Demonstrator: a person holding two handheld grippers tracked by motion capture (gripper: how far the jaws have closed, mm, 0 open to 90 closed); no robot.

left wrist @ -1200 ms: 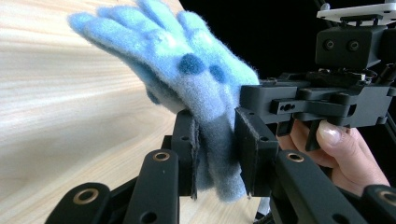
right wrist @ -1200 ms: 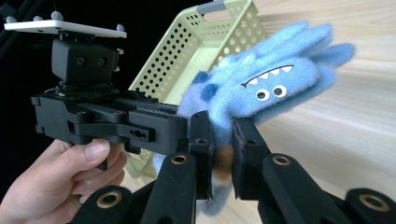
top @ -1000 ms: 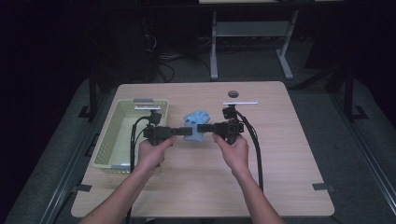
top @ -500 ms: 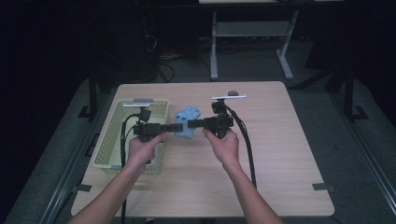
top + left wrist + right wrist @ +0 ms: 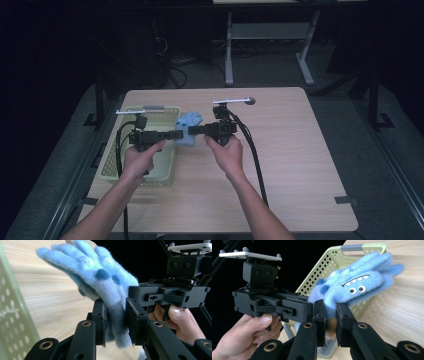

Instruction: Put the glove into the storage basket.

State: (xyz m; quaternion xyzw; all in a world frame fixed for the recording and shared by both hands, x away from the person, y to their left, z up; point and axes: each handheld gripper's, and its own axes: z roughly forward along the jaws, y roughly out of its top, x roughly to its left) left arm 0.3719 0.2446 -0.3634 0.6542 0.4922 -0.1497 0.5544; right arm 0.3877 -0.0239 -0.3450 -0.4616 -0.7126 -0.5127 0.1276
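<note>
Both grippers were clamped on the fuzzy blue glove (image 5: 188,128), which hung in the air just beside the green basket (image 5: 114,165), at its right rim. The left gripper (image 5: 116,323) pinched its cuff from the basket side. The right gripper (image 5: 330,325) pinched it from the far side.

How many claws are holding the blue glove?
2: the left claw grips the blue glove at its cuff, and the right claw grips the cuff from the opposite side.
</note>
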